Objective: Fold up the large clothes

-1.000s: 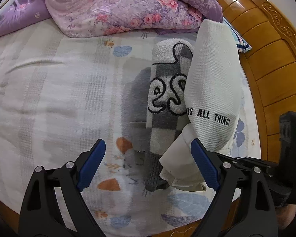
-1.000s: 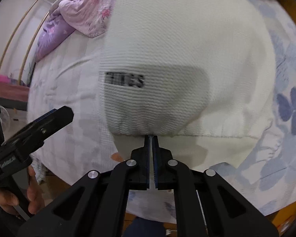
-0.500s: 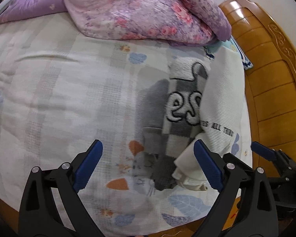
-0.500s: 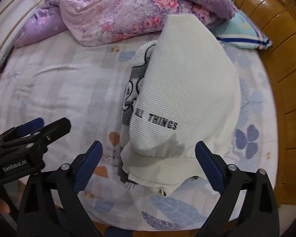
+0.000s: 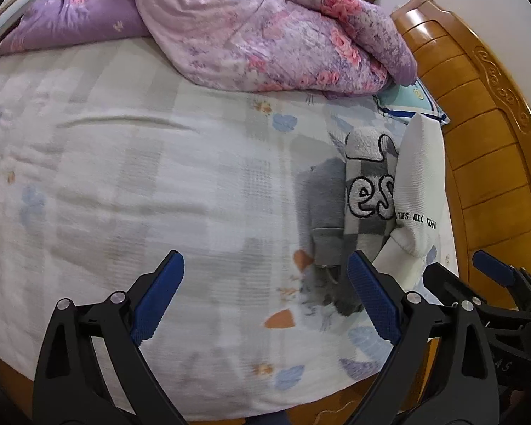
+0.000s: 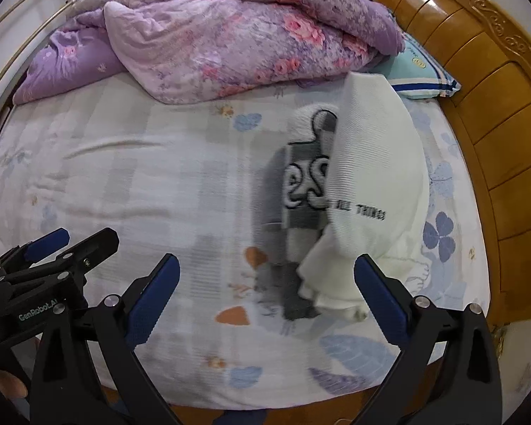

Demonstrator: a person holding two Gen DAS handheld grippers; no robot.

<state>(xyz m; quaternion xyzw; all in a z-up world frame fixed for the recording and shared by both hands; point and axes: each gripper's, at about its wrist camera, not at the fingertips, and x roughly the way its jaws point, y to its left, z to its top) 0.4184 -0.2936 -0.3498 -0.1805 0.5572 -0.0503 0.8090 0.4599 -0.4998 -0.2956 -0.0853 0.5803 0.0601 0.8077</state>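
A stack of folded clothes lies at the right side of the bed. On top is a white ribbed garment [image 5: 421, 177] [image 6: 375, 163] with black lettering. It rests on a grey checked sweater [image 5: 368, 194] [image 6: 304, 184] with big looped letters, and a plain grey garment [image 5: 322, 205] shows beneath. My left gripper [image 5: 265, 269] hangs open over bare sheet, left of the stack and above it. My right gripper [image 6: 267, 269] is open too, with nothing between its pads; the stack's near end lies below its right finger. Each gripper shows in the other's view: the right gripper [image 5: 492, 272] and the left gripper [image 6: 53, 248].
A purple floral quilt [image 6: 230, 32] is heaped along the far side of the bed. A light blue pillow [image 6: 421, 78] lies against the carved wooden headboard [image 6: 495, 88] on the right. The patterned sheet [image 5: 141, 177] spreads to the left; the bed's wooden front edge [image 5: 340, 411] runs below.
My right gripper was shut on the white garment's edge; it has opened and let go. Both grippers have drawn back and up from the stack, which now looks smaller and farther right.
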